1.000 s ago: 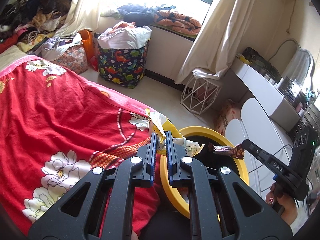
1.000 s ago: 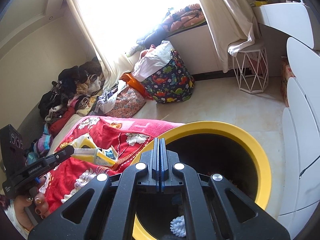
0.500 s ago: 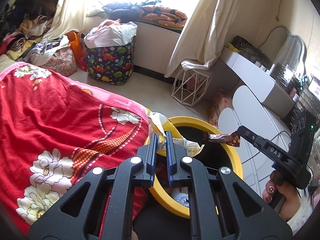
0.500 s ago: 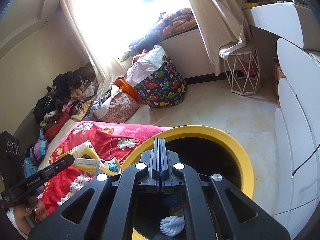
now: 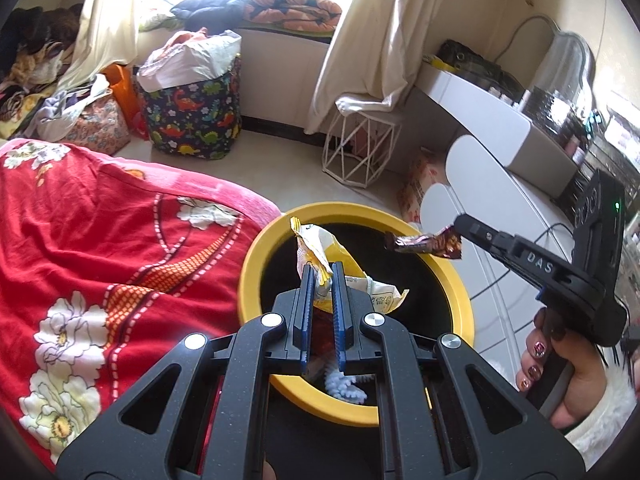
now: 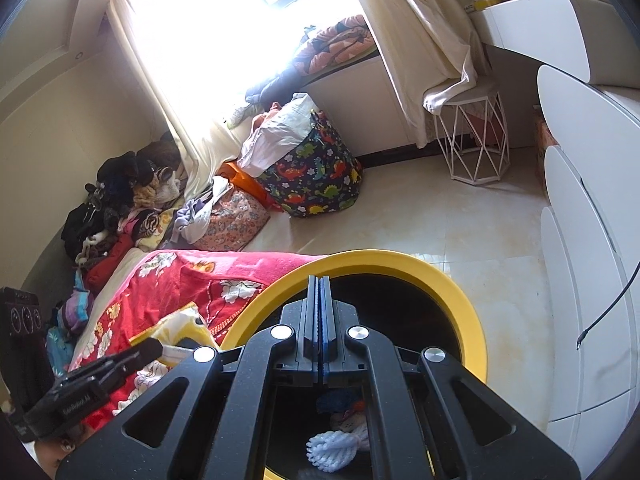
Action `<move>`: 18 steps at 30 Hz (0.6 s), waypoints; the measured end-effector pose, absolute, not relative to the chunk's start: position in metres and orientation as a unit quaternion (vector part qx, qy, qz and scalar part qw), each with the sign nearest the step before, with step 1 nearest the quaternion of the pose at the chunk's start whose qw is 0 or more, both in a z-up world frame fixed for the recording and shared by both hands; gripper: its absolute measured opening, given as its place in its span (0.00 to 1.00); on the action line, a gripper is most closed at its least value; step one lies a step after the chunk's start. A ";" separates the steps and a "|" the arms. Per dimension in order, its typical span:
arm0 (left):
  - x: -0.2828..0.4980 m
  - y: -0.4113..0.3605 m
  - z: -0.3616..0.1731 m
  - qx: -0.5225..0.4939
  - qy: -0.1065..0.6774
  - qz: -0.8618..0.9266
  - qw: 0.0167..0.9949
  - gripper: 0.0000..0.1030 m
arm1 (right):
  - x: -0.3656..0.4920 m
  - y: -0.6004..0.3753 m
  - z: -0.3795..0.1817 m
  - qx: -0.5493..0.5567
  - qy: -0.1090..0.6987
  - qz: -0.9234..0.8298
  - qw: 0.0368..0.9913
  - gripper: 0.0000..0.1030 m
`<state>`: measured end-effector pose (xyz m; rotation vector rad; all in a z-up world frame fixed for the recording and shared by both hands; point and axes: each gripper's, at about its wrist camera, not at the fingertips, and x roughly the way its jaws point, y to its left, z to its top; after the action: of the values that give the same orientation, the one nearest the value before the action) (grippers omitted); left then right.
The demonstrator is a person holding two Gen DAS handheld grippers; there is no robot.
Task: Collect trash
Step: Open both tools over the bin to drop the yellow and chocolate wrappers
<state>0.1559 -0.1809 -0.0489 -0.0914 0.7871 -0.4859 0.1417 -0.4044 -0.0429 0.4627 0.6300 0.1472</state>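
Observation:
A yellow-rimmed black bin (image 5: 249, 280) stands on the floor between the bed and the white drawers. My left gripper (image 5: 320, 273) is shut on a crumpled yellow and white snack wrapper (image 5: 316, 246), held above the bin's opening. My right gripper (image 5: 460, 227) comes in from the right over the bin, shut on a brown candy wrapper (image 5: 424, 243). In the right wrist view the right gripper (image 6: 319, 280) shows its pads pressed together above the bin rim (image 6: 400, 261), and the brown wrapper is hidden there. A white spiky ball (image 6: 332, 446) lies inside the bin.
A bed with a red floral blanket (image 5: 100, 240) lies left of the bin. White rounded drawers (image 6: 580, 240) stand to its right. Beyond are a white wire stool (image 5: 360, 152), a dinosaur-print basket (image 5: 192, 120) and piled clothes (image 6: 120, 200).
My left gripper has carried the yellow wrapper from the bed's edge to above the bin's opening. The right gripper stays over the bin with the brown wrapper, shifted slightly.

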 end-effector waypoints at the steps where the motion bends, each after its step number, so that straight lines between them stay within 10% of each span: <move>1: 0.156 -0.183 -0.050 -0.042 0.381 -0.237 0.893 0.05 | 0.142 -0.405 -0.043 0.225 0.307 0.072 0.922 0.01; 18: 0.151 -0.223 -0.075 -0.013 0.413 -0.272 0.869 0.06 | 0.141 -0.412 -0.047 0.231 0.308 0.070 0.920 0.01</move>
<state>0.1512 -0.2226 -0.0747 -0.0265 0.8642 -0.5686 0.1412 -0.4118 -0.0467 0.4752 0.6324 0.1429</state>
